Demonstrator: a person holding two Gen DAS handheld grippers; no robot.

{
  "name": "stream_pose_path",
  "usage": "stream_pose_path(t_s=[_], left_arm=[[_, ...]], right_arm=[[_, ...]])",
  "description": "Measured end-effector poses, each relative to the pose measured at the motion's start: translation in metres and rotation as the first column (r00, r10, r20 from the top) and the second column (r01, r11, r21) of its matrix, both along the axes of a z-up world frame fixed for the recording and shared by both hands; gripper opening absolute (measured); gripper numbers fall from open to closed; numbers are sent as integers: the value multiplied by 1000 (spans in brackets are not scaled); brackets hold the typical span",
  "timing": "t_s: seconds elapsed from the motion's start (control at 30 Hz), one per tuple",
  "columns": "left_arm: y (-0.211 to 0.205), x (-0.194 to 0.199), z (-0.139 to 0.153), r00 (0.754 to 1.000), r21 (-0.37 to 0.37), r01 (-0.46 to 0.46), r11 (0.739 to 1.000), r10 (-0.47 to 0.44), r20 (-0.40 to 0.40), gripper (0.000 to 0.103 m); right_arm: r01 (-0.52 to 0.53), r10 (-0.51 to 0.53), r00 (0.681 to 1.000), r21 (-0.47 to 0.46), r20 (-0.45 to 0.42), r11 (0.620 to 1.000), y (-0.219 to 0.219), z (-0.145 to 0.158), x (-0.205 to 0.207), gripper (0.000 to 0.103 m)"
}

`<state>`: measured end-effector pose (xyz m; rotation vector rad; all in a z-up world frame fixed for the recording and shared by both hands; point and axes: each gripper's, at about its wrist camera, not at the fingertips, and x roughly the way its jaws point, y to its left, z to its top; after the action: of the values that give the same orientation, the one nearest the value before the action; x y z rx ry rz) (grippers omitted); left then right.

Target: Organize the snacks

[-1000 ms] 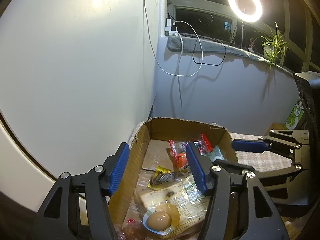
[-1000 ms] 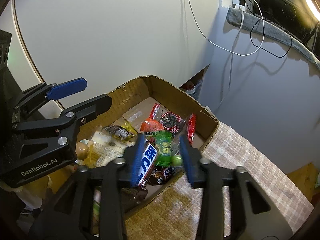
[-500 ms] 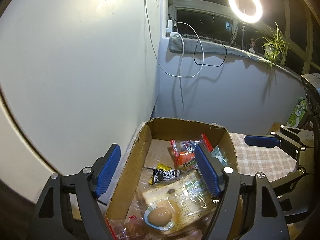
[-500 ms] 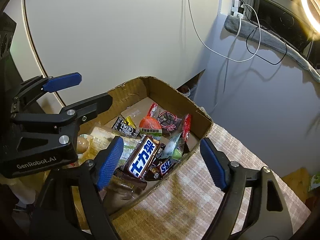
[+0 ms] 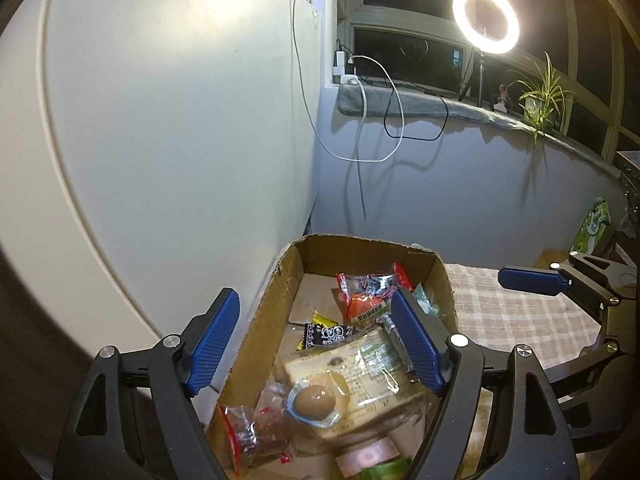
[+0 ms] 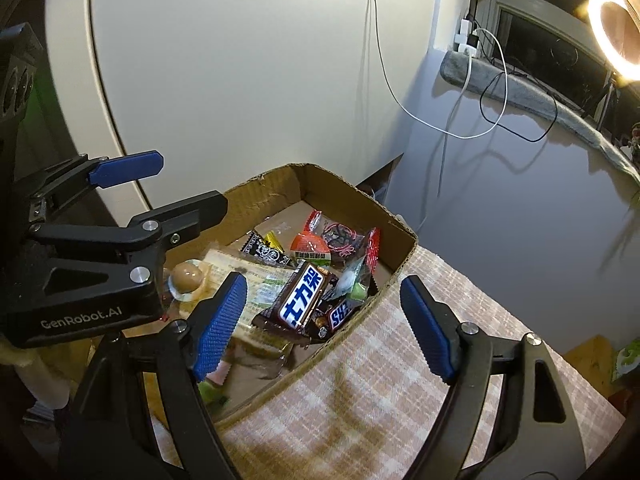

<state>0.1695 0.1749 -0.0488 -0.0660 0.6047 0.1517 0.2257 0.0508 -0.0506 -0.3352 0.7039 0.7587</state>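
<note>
Your snacks (image 6: pixel 304 300) are lying piled in the cardboard box (image 6: pixel 404 256) on the checked desk (image 6: pixel 380 380). A second ago your right tool (image 6: pixel 326 328) was pinching a green packet; now it's hovering spread at the box's 5 o'clock corner, so that drop looks done. Your left tool (image 5: pixel 316 340) is hanging spread, empty, over the box's 7 o'clock end.

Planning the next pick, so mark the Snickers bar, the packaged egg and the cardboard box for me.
Snickers bar (image 6: pixel 303 300), right wrist view, on the blue and white lettering.
Packaged egg (image 5: pixel 315 399), left wrist view, on the brown egg itself.
Cardboard box (image 6: pixel 280 187), right wrist view, on the inner face of the far wall.
</note>
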Motion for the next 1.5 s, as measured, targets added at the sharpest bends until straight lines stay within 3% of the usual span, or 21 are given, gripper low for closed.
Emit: stream_pose_path(t_s=[0.33,0.47,0.7,1.13,1.2,1.5], left_arm=[[-7,-33,16,998,8,-21,1000,21,59,78],[-12,-48,21,994,-7,-27,1000,28,107,79],[-26,-72,30,990,6,-31,999,30,138,81],[-39,-115,27,987,-21,-77,997,80,142,81],[-42,-121,26,986,-16,-87,996,88,143,81],[-47,-129,26,985,-9,-89,996,89,147,81]], right_arm=[[11,-14,998,51,62,999,-17,22,-29,82],[32,-40,994,76,100,997,-31,31,-44,94],[50,-60,994,100,97,994,-52,36,-60,96],[103,-116,984,98,133,990,-88,41,-95,96],[112,-125,983,104,137,988,-93,41,-99,103],[136,-150,980,117,130,984,-108,40,-105,103]])
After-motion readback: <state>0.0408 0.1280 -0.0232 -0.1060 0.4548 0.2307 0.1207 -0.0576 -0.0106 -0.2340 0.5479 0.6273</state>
